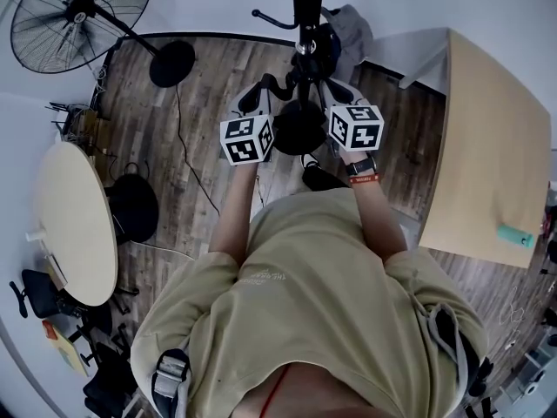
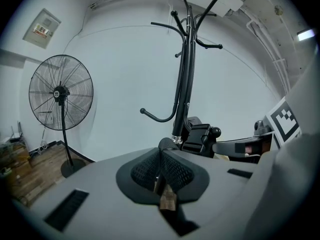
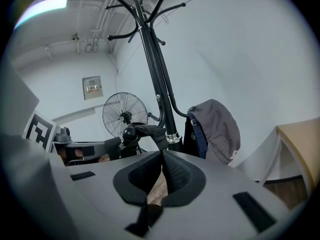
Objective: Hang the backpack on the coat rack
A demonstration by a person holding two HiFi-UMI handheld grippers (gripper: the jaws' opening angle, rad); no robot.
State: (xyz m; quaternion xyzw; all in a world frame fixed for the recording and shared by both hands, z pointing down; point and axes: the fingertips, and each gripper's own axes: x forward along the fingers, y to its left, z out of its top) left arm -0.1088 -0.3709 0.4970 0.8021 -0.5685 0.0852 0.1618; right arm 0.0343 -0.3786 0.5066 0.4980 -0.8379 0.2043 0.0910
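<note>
The black coat rack (image 1: 306, 7) stands right ahead of me, its pole (image 2: 184, 84) rising to several curved hooks. A grey backpack (image 3: 215, 129) with a blue inner edge hangs from a low hook on the rack's right side, also seen from above as the backpack (image 1: 348, 29). My left gripper (image 1: 264, 87) and right gripper (image 1: 333, 90) are held side by side, just short of the pole and over the rack's base. The left gripper (image 2: 161, 154) has its mesh pads pressed together with nothing between them. So does the right gripper (image 3: 162, 156). Neither touches the backpack.
A standing fan (image 1: 78, 7) is at the far left by the wall. A round table (image 1: 74, 225) lies to my left and a wooden desk (image 1: 492, 164) with a teal item (image 1: 515, 235) to my right. A cable runs over the wood floor (image 1: 196, 103).
</note>
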